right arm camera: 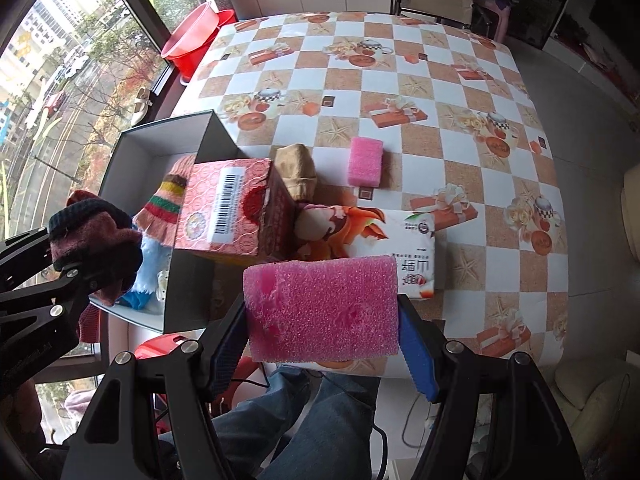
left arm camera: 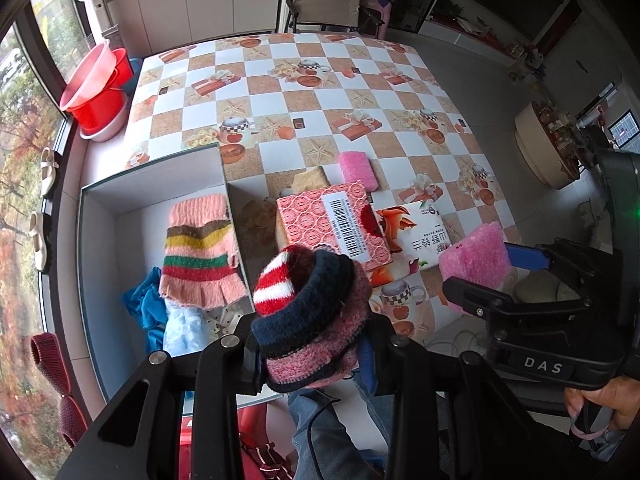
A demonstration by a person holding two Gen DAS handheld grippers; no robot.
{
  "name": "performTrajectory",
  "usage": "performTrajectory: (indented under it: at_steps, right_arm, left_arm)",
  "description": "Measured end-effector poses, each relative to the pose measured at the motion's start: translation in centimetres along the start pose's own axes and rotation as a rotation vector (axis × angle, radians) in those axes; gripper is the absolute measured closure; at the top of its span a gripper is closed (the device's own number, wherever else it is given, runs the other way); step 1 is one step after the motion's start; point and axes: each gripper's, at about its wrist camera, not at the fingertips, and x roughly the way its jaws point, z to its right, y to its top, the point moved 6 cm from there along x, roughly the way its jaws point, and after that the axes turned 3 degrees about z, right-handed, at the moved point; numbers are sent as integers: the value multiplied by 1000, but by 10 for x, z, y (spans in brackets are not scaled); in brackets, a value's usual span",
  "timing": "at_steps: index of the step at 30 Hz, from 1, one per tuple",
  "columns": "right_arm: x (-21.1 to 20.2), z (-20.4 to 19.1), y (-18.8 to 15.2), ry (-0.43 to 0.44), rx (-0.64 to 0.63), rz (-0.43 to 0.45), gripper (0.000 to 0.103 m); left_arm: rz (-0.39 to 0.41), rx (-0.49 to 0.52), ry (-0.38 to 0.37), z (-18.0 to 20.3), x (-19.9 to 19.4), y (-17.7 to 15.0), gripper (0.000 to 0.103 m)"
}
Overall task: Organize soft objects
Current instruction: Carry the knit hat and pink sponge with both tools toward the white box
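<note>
My left gripper (left arm camera: 310,354) is shut on a bunched knit glove (left arm camera: 308,308) with red-white, navy and pink bands, held above the table's near edge beside the open box (left arm camera: 98,232). The box holds a pink striped knit glove (left arm camera: 200,252) and blue cloths (left arm camera: 144,308). My right gripper (right arm camera: 322,344) is shut on a pink sponge (right arm camera: 324,308) over the near table edge; the same sponge (left arm camera: 476,258) shows at the right of the left wrist view. A second pink sponge (right arm camera: 365,161) and a tan knit piece (right arm camera: 298,172) lie on the table.
A pink patterned carton (right arm camera: 236,208) leans on the box's right wall, beside a white tissue pack (right arm camera: 384,232). Red basins (left arm camera: 96,92) stand on the window sill at far left. A person's jeans-clad legs (right arm camera: 312,420) are below the table edge. A chair (left arm camera: 326,4) stands behind the checkered table (left arm camera: 320,92).
</note>
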Motion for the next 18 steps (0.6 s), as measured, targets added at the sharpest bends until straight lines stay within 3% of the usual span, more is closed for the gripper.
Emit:
performTrajectory:
  at_steps: [18]
  right_arm:
    - [2, -99, 18, 74, -230, -1, 32]
  left_arm:
    - [30, -203, 74, -85, -16, -34, 65]
